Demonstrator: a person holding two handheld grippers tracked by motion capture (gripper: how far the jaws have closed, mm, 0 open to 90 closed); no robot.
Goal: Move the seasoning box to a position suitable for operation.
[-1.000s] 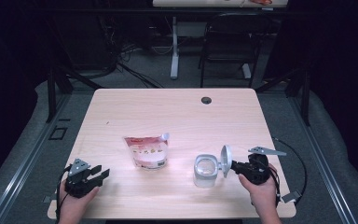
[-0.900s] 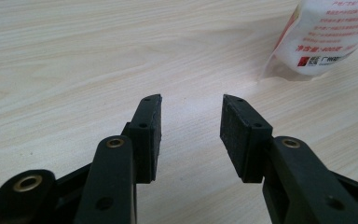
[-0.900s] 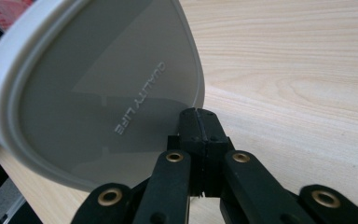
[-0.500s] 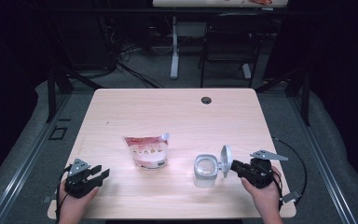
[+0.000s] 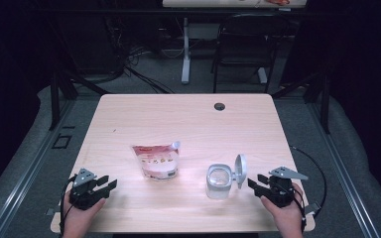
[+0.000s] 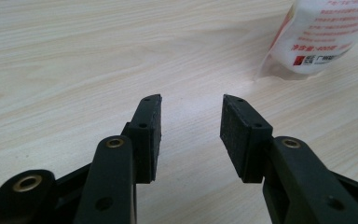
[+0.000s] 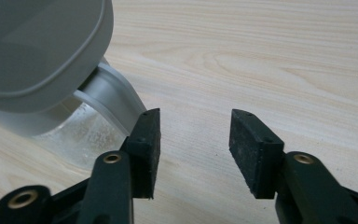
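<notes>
A: What's on the desk (image 5: 188, 124)?

B: 2 things: 1 pouch (image 5: 156, 160) with a spout, lying flat near the middle, and 1 clear container (image 5: 218, 181) with a grey flip lid (image 5: 240, 170). Plus 2 grippers, 1 in each hand, both at the near edge.

A: Where does the container stand?

B: On the near right part of the desk, to the right of the pouch and apart from it. Its lid is swung up on the hinge, standing almost upright on the side toward the right gripper (image 5: 256, 184).

A: And that gripper's jaws?

B: They have just been opening and now stand wide apart with only bare wood between them. In the right gripper view the lid (image 7: 42, 46) and its hinge sit just beside the left jaw; I can't tell whether they touch. Nothing is gripped.

A: The left gripper (image 5: 108, 184)?

B: Low over the near left corner, jaws well apart, holding nothing. In the left gripper view the pouch (image 6: 324, 35) lies ahead and to the right, clear of the jaws.

A: Anything inside the container?

B: From above it looks pale and open at the top; through the clear wall in the right gripper view I can't make out any contents. The pouch looks filled, white with red print
</notes>
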